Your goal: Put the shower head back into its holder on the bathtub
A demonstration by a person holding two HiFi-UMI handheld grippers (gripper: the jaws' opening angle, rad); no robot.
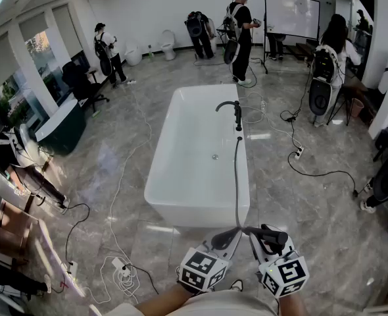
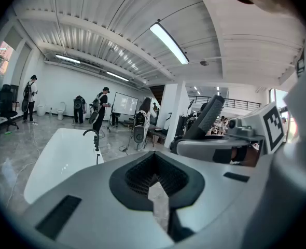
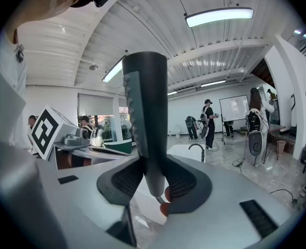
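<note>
Care helps: the dark grey stick-shaped shower head point(image 3: 148, 113) looks hard and slippery. Now the right claw point(image 3: 154, 185) squeezes its handle, near the white bathtub's point(image 1: 174, 170) end; the left claw point(image 2: 155, 183) is closed, empty.

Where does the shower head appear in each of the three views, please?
Head view: shower head at the bottom, right of centre.
Left gripper view: a slanting dark bar, right of centre.
Right gripper view: upright in the middle, gripped by the right claw.
Shared landmark: the black faucet on the white bathtub.
</note>
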